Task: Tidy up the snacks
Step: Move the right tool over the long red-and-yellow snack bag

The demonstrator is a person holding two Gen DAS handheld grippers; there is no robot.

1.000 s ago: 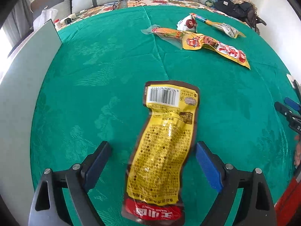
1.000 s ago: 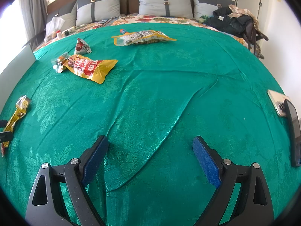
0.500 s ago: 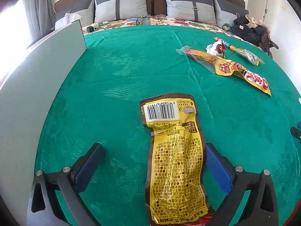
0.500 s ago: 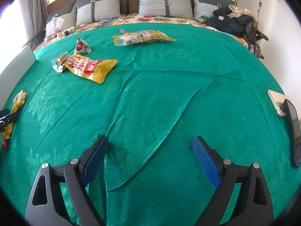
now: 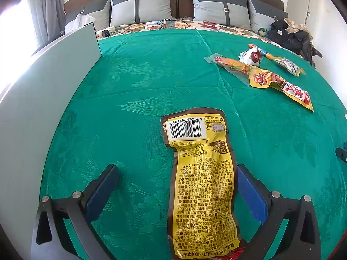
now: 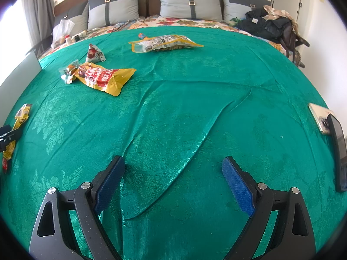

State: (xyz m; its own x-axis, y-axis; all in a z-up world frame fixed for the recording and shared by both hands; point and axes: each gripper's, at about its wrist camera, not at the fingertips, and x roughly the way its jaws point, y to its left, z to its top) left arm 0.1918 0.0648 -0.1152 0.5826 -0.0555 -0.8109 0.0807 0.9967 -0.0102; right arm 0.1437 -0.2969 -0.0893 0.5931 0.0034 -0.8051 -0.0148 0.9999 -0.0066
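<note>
A yellow and brown snack packet (image 5: 201, 184) lies flat, barcode side up, on the green cloth (image 5: 134, 91). My left gripper (image 5: 176, 169) is open and straddles it; the packet lies close to the right finger and neither pad presses on it. The same packet (image 6: 20, 117) shows at the far left of the right wrist view. My right gripper (image 6: 173, 161) stands open over bare cloth with nothing between its fingers. Farther back lie a yellow and red packet (image 6: 102, 77), a small white triangular packet (image 6: 93, 53) and a long clear packet (image 6: 164, 42).
A tall grey board (image 5: 43, 99) stands along the left edge of the cloth. Two phones (image 6: 321, 119) lie at the right edge. A fold (image 6: 195, 134) runs through the cloth ahead of my right gripper. Pillows and a dark bag (image 6: 271, 23) sit at the back.
The left gripper's jaws have widened and the gripper has swung, so the yellow and brown packet now lies straight between its fingers, nearer the right one. The right gripper has not moved.
</note>
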